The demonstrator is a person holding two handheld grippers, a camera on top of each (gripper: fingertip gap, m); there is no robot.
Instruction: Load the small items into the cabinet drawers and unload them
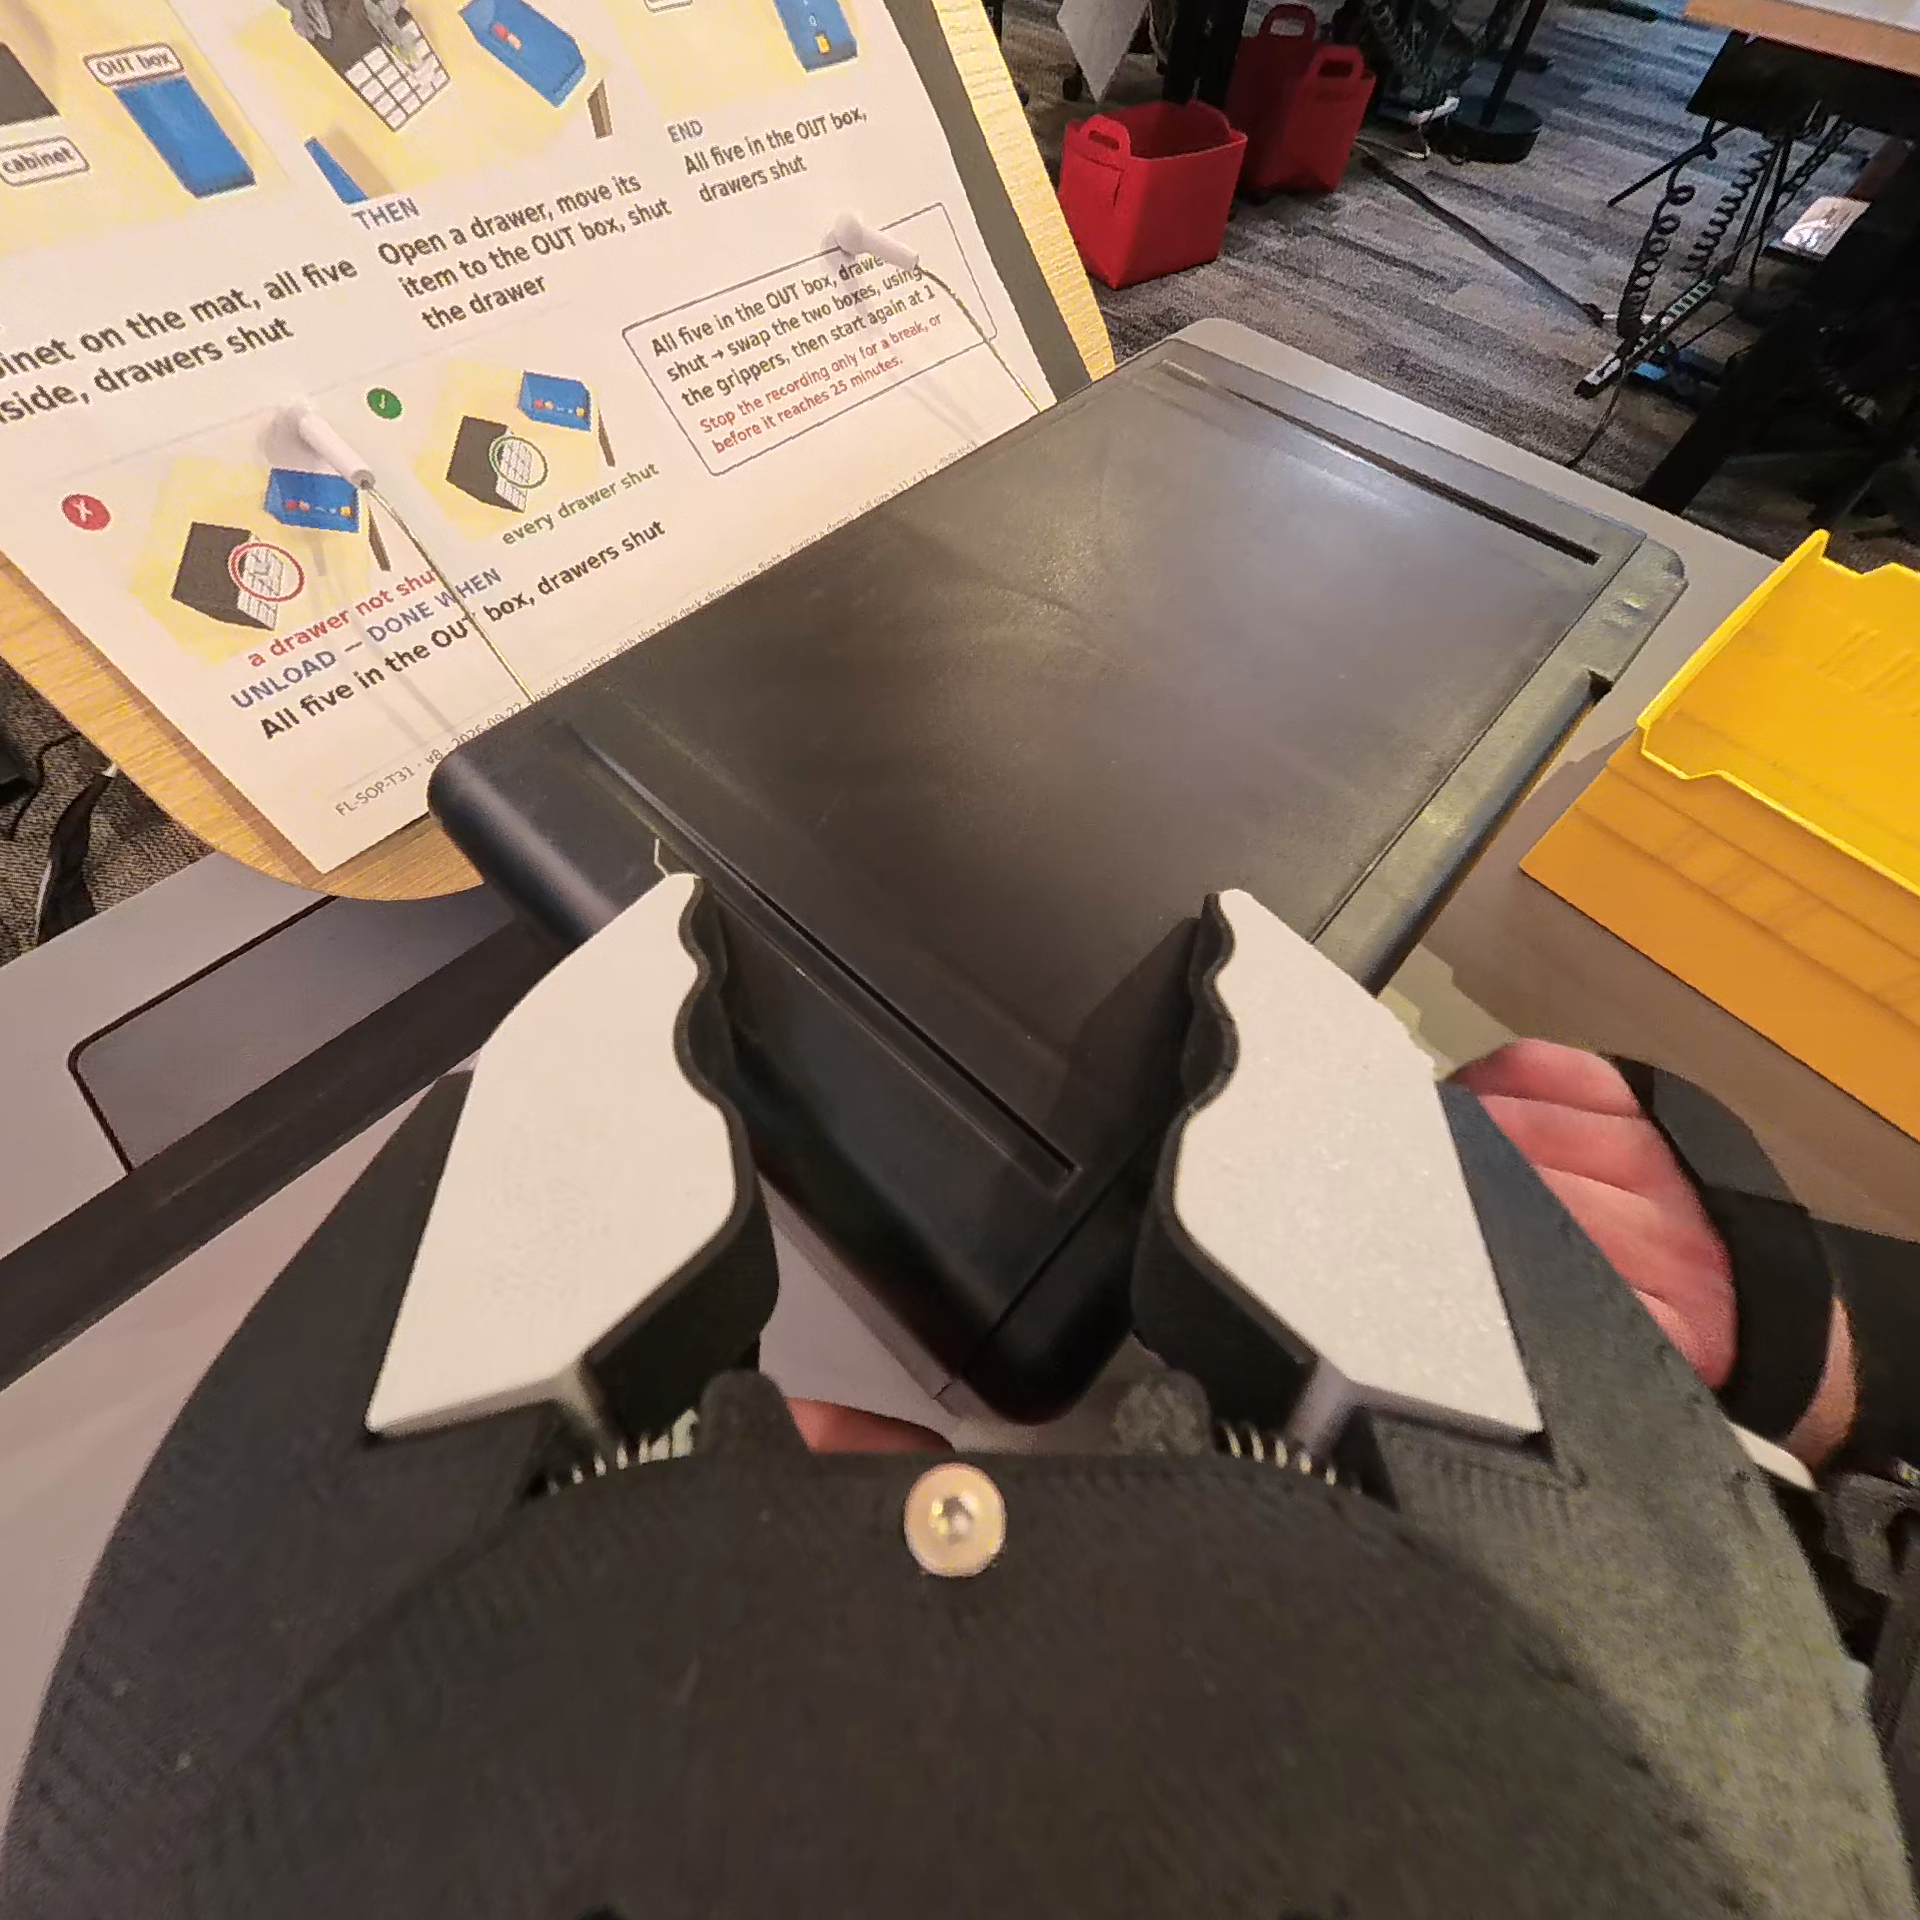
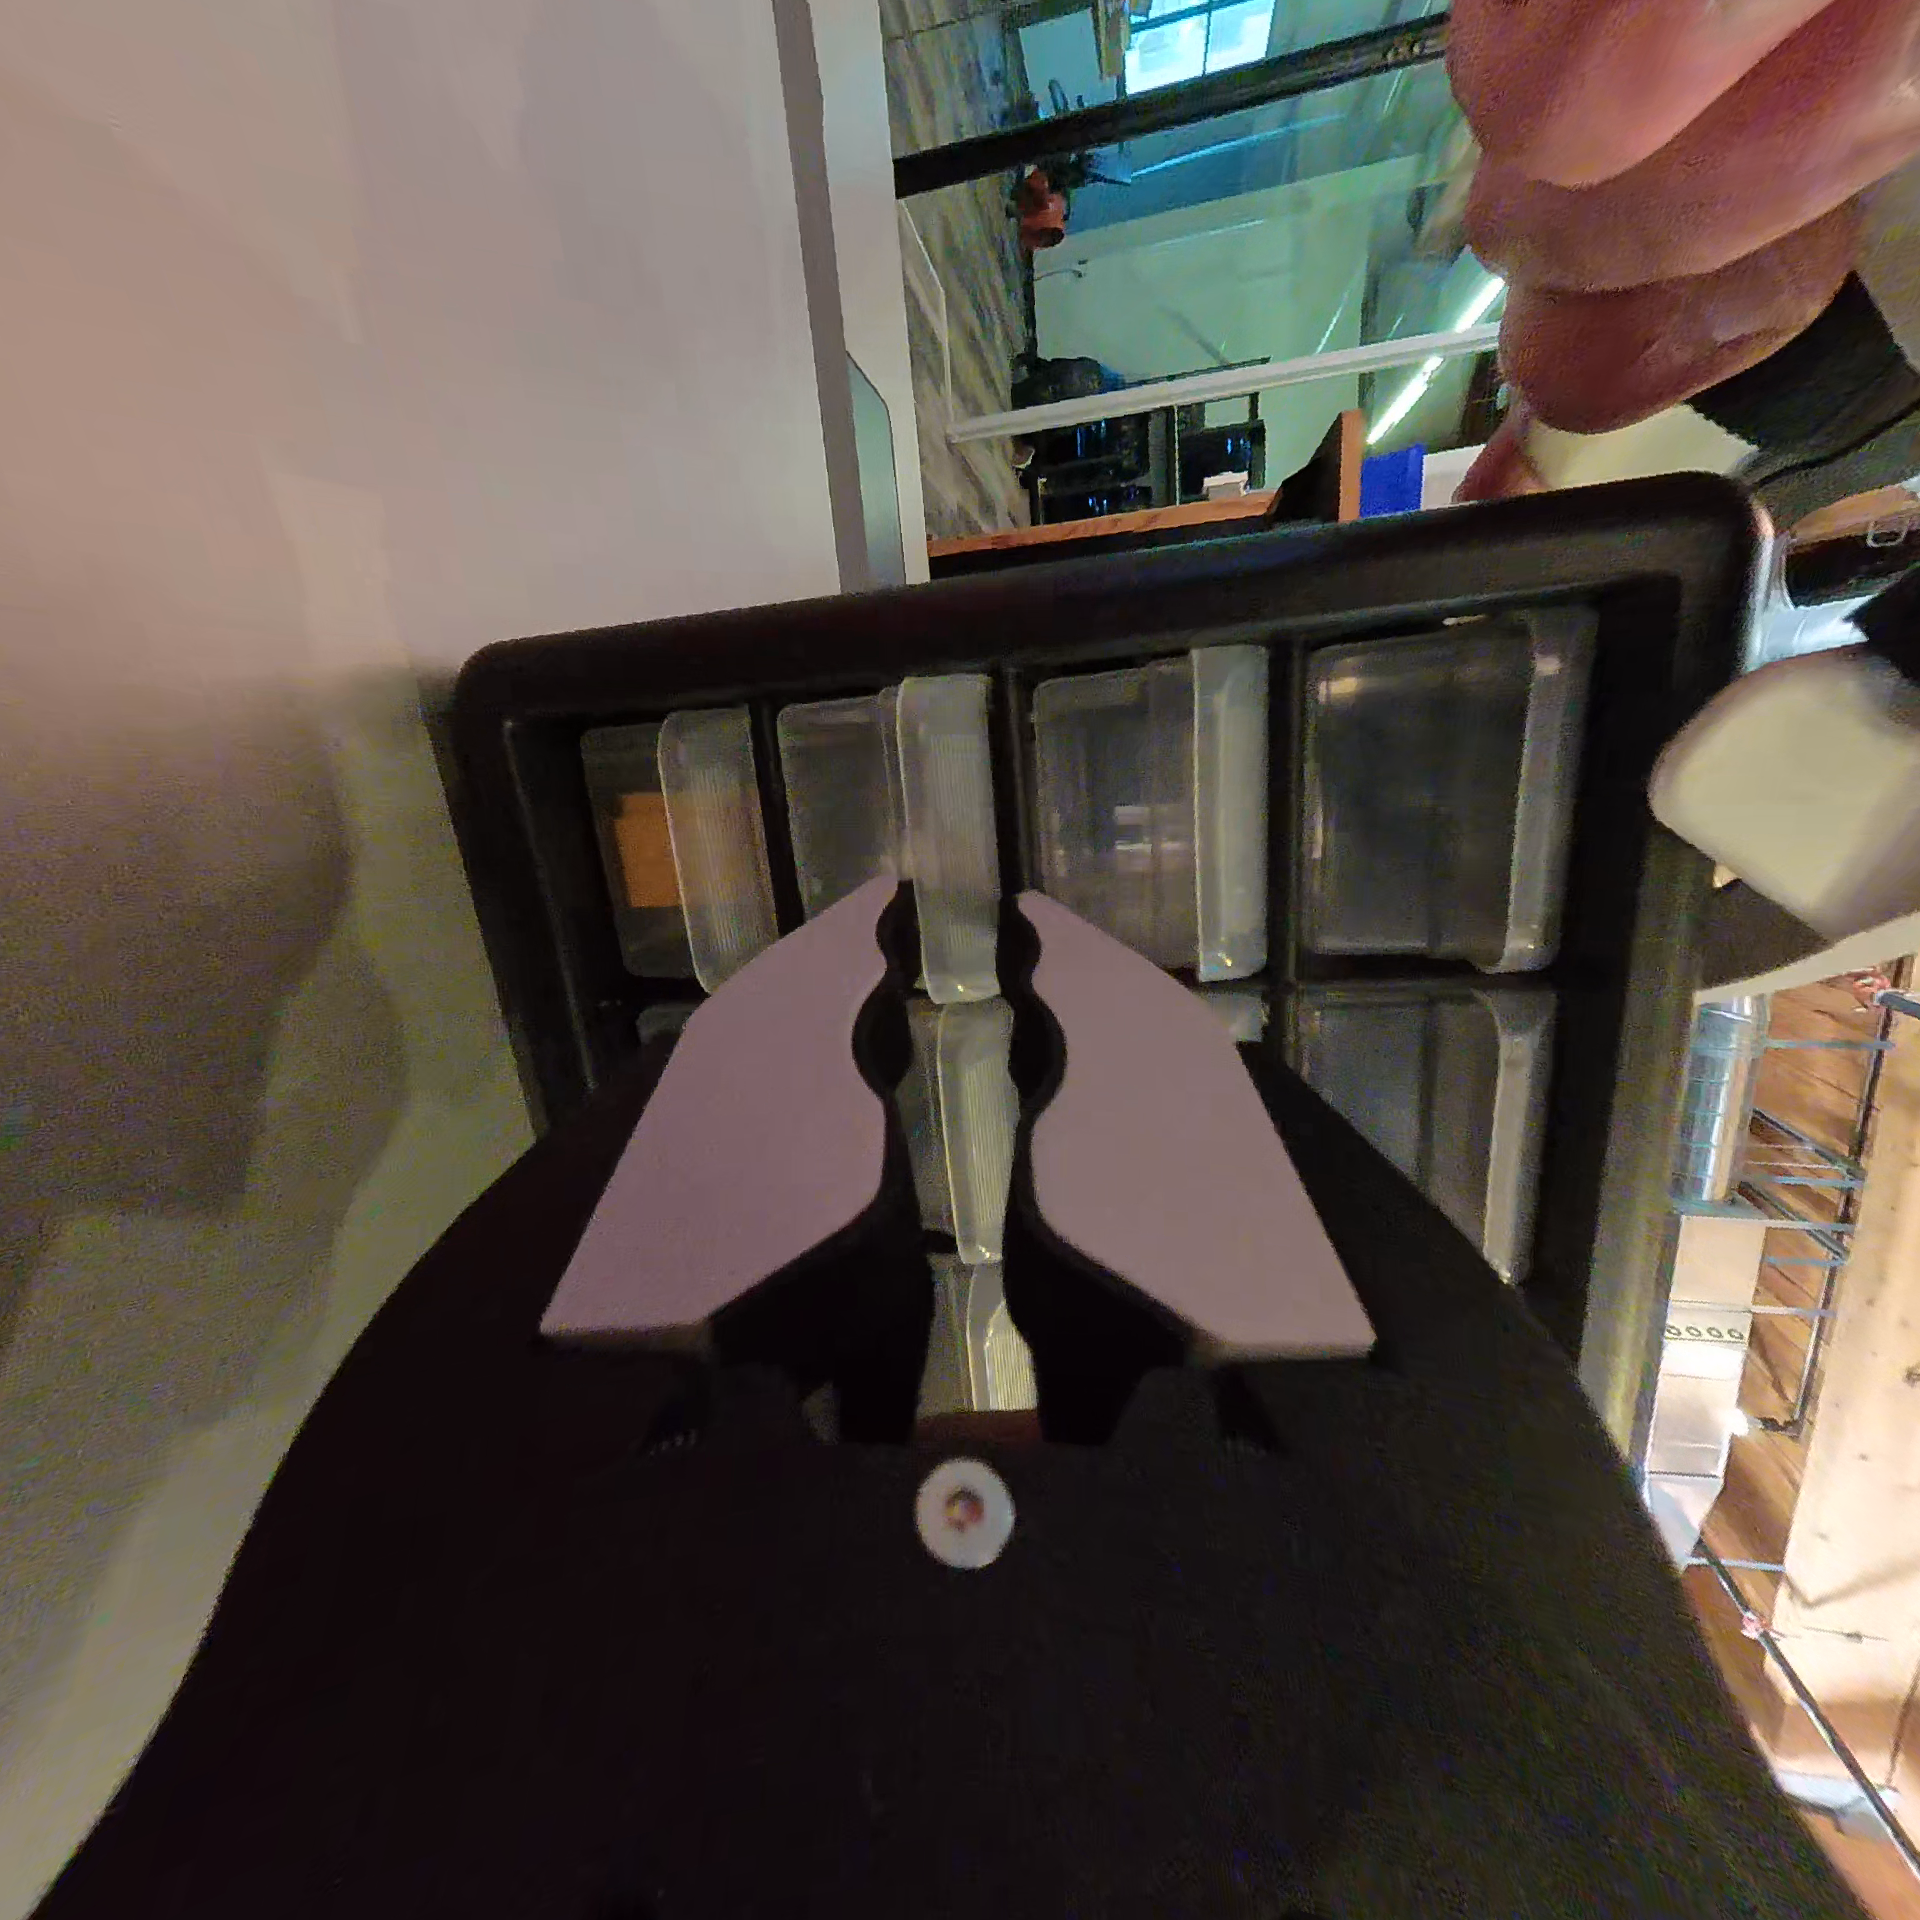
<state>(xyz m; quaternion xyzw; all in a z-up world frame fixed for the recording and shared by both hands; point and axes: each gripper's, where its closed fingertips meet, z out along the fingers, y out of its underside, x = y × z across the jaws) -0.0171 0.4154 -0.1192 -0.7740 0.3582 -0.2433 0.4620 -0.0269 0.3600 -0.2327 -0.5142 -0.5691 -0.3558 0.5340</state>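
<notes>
Mid-task: right gripper point(image 2: 956, 940) clamps a drawer handle point(image 2: 943, 831) on the cabinet point(image 2: 1039, 613); left gripper point(image 1: 951, 966), spread, straddles its corner; an orange item point(image 2: 646, 852) already loaded

I see a black cabinet point(image 1: 1091, 665) with clear ribbed drawers point(image 2: 945, 831), one showing orange; my tongs point(image 1: 951, 935) are grey-faced on black; yellow bins point(image 1: 1766, 790); red baskets point(image 1: 1148, 197); grey surface point(image 1: 260, 1039).

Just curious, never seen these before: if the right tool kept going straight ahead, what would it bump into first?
Probably the clear drawer handle between the right tool's tips; right behind it is the black cabinet front. Depth is hard to judge, so contact may already exist.
</notes>
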